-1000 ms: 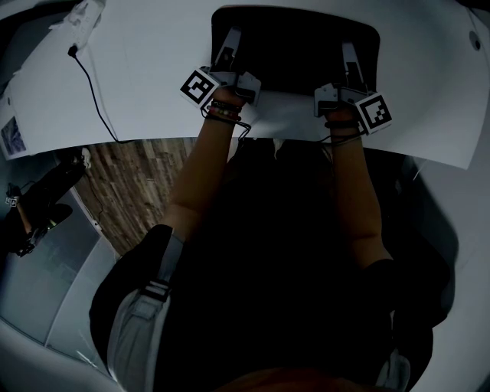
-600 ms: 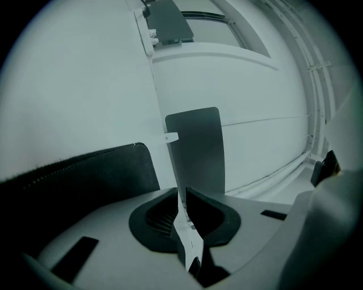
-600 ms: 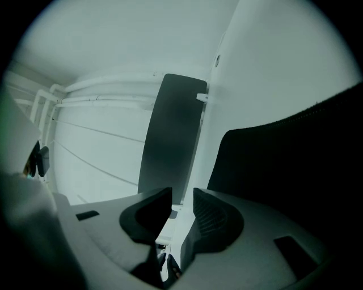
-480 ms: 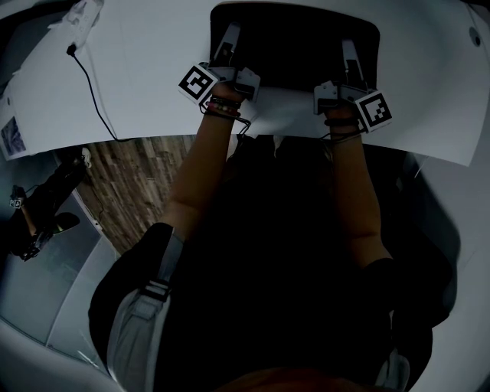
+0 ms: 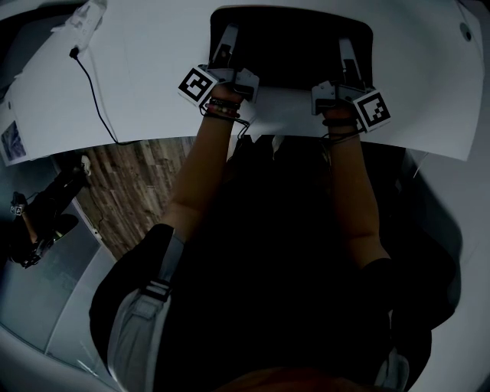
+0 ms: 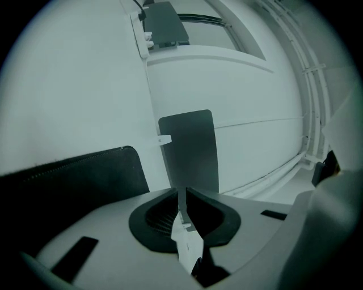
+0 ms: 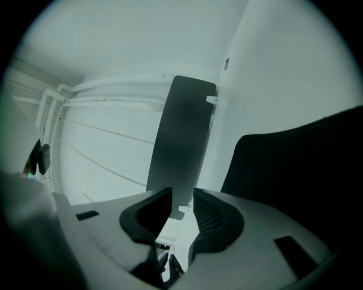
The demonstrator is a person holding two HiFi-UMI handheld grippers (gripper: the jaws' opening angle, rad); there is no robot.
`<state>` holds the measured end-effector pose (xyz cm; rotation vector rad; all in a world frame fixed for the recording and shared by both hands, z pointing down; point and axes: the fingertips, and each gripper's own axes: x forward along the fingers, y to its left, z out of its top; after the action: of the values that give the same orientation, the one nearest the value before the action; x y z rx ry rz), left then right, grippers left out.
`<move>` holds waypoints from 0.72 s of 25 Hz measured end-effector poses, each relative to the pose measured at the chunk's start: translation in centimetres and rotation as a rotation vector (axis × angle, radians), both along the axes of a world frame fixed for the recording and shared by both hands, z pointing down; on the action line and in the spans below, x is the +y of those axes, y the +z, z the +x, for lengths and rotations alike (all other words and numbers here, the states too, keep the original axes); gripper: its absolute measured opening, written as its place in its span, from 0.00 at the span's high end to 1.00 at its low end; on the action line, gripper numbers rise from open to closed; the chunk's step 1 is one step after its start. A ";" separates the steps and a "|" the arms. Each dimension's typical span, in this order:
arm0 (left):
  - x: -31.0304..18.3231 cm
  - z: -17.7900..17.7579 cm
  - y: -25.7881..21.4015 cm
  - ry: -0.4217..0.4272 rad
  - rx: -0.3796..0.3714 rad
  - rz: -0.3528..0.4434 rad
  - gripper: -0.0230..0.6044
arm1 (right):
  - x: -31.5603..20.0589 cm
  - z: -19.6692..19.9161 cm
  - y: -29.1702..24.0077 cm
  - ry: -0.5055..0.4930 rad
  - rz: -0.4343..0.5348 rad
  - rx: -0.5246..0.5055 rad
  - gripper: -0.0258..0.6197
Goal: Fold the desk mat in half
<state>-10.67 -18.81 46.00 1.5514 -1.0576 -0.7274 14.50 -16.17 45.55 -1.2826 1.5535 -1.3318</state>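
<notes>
A dark desk mat (image 5: 291, 46) lies on the white table (image 5: 138, 69) at the far middle. Both grippers reach over its near edge. My left gripper (image 5: 228, 34) is at the mat's left side, my right gripper (image 5: 346, 46) at its right side. In the left gripper view the gripper (image 6: 182, 198) has its jaws nearly together on a thin grey flap (image 6: 188, 150), apparently the mat's lifted edge, with black mat (image 6: 74, 170) to the left. In the right gripper view the gripper (image 7: 182, 204) holds a similar grey flap (image 7: 180, 141), with black mat (image 7: 295, 164) to the right.
A black cable (image 5: 92, 84) runs across the table's left part to a white object (image 5: 80, 19) at the far left corner. Wooden floor (image 5: 138, 184) shows below the table's near edge. The person's dark torso (image 5: 276, 268) fills the lower middle of the head view.
Almost nothing: both grippers and the mat sit a touch higher in the head view than a second ago. The jaws look the same.
</notes>
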 end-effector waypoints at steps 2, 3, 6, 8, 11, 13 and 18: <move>-0.2 0.1 0.0 0.000 0.000 0.015 0.88 | 0.0 0.2 0.3 0.001 0.008 0.005 0.76; -0.4 0.2 0.1 0.002 0.000 0.020 0.88 | 0.0 0.2 0.4 0.005 0.010 0.002 0.76; -0.5 0.5 -0.1 0.018 0.002 0.037 0.88 | 0.0 0.1 -0.1 0.014 0.035 -0.001 0.76; -0.4 0.7 -0.5 0.026 0.006 0.044 0.88 | -0.1 0.1 -0.8 0.016 0.054 0.008 0.76; -0.3 0.9 -1.1 0.036 0.011 0.048 0.88 | -0.4 -0.1 -1.8 0.019 0.067 0.008 0.76; -0.2 1.1 -1.4 0.042 0.015 0.046 0.88 | -0.4 -0.2 -2.4 0.022 0.076 0.009 0.76; -0.2 1.1 -1.7 0.054 0.010 0.059 0.88 | -0.4 -0.1 -2.8 0.028 0.098 0.022 0.76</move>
<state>-9.53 -19.03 44.32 1.6190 -0.9908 -0.7337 14.40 -16.60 42.74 -1.2578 1.5896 -1.2130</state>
